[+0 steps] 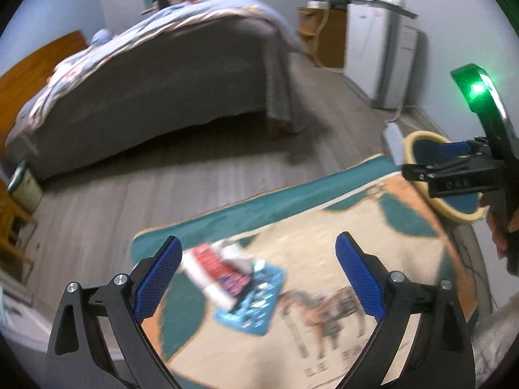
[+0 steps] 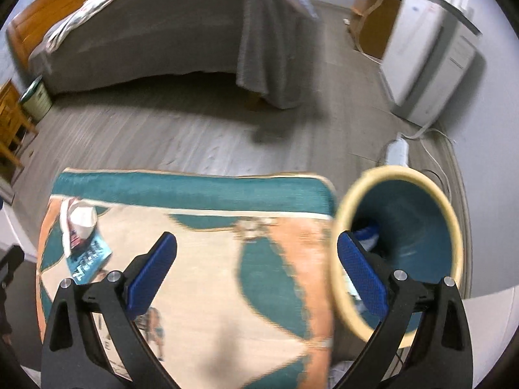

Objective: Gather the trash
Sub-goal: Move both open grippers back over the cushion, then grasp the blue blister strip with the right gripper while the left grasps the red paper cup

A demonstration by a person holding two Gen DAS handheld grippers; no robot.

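Note:
A pile of trash lies on the patterned rug point(image 1: 324, 227): a red and white packet point(image 1: 217, 272), a crumpled white piece point(image 1: 236, 253) and a blue wrapper point(image 1: 256, 301). My left gripper point(image 1: 258, 241) hangs above this pile, open, with nothing between its pads. A round bin point(image 2: 389, 170) with a yellow rim and teal inside stands at the rug's right corner, with some blue and white scraps point(image 2: 366, 233) inside. My right gripper point(image 2: 257, 238) is open and empty, its right finger over the bin's rim. In the left wrist view the right gripper point(image 1: 431, 160) shows over the bin point(image 1: 421, 134).
A bed point(image 1: 178, 81) with a grey skirt stands across the wood floor. A white appliance point(image 2: 431, 58) stands by the right wall, with a power strip point(image 2: 397, 150) and cables beside the bin. A small green-lidded pail point(image 2: 35, 97) and wooden furniture point(image 2: 9, 123) are at the left.

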